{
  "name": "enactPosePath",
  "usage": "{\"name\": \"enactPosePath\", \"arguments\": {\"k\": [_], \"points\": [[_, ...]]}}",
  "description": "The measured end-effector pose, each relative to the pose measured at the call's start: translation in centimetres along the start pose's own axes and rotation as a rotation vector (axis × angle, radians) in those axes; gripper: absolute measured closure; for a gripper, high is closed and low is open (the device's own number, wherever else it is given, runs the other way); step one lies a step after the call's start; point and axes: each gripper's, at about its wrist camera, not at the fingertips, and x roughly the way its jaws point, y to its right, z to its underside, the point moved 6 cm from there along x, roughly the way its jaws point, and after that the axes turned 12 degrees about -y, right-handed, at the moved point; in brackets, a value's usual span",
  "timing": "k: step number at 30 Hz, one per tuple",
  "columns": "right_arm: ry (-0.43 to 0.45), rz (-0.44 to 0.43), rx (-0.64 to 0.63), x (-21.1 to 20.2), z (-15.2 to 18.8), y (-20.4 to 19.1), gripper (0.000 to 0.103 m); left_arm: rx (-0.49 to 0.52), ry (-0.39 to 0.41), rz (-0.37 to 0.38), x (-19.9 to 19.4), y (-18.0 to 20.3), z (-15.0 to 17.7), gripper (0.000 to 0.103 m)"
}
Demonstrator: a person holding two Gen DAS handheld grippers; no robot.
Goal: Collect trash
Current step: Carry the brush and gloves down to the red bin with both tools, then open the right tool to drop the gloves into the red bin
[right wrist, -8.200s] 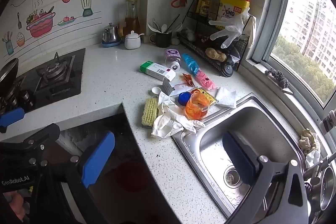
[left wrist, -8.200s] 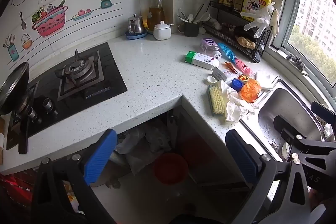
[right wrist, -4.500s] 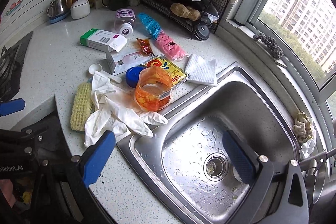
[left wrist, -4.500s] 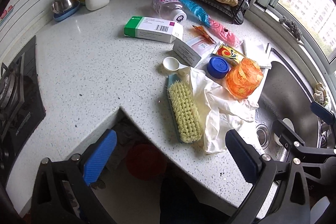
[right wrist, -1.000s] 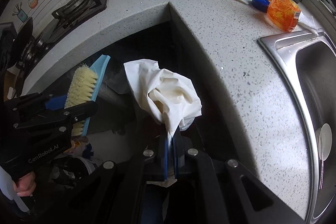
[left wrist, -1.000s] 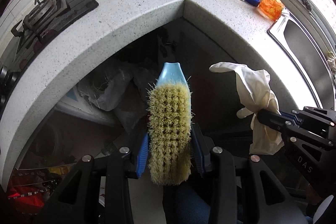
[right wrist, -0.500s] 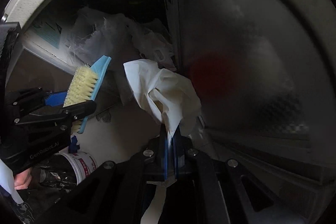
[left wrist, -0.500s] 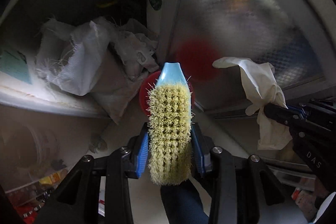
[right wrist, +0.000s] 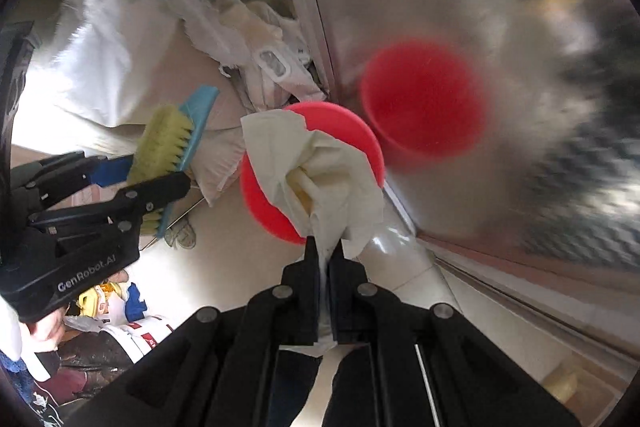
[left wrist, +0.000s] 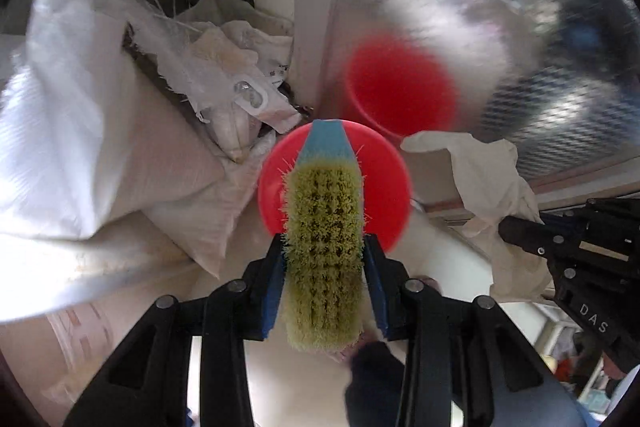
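The left gripper [left wrist: 323,291] clamped a stiff, yellow-bristled brush [left wrist: 323,259] with a blue plastic back. Beside it the right gripper [right wrist: 325,247] pinched a limp, crumpled white glove [right wrist: 320,167]. Both hung over a round red bin [left wrist: 388,187], wedged between woven white sacks [left wrist: 80,131] and a shiny metal panel [left wrist: 500,7].

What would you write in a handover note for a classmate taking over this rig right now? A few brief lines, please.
Left gripper: shut on the brush, bristles toward the camera.
Right gripper: shut on the glove.
Both hang over the red bin on the floor, beside white sacks and a shiny cabinet door.
Done: brush and glove picked up and carried to the bin.
Left: open over the bin to drop both; nothing is released yet. Any other trash is out of view here.
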Motion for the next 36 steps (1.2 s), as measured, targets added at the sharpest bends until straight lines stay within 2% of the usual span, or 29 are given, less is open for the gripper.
{"name": "enactPosePath", "arguments": {"k": [4,8,13,14,15,17,22,24,36], "points": [[-0.001,-0.011,-0.019,2.4,-1.1,0.6,0.100,-0.002,-0.007,0.004,2.7,-1.4,-0.7,0.068],[0.001,-0.031,-0.042,4.2,-2.5,0.0,0.099,-0.015,-0.009,-0.006,3.8,-2.5,-0.9,0.068],[-0.008,-0.028,-0.078,4.0,-2.2,-0.4,0.097,-0.024,-0.010,-0.034,4.5,-4.2,-1.0,0.068],[-0.002,-0.019,-0.079,3.9,-2.1,-0.5,0.091,-0.027,-0.011,-0.038,4.5,-4.4,-0.9,0.068],[0.004,-0.018,-0.080,4.1,-2.3,-0.7,0.080,-0.030,-0.010,-0.040,4.6,-4.6,-0.9,0.068],[0.014,-0.021,-0.086,4.1,-1.9,-0.8,0.065,-0.028,-0.008,-0.039,4.9,-4.9,-1.0,0.068],[0.026,-0.004,-0.075,4.4,-1.8,-0.6,0.055,-0.035,-0.021,-0.036,5.2,-4.9,-0.9,0.068],[0.040,0.003,-0.065,4.1,-1.6,-0.4,0.045,-0.029,-0.023,-0.033,5.2,-4.5,-0.8,0.068],[0.029,0.038,0.085,4.3,0.0,3.3,0.043,0.064,-0.042,0.003,6.7,-0.3,-2.0,0.068]]}}
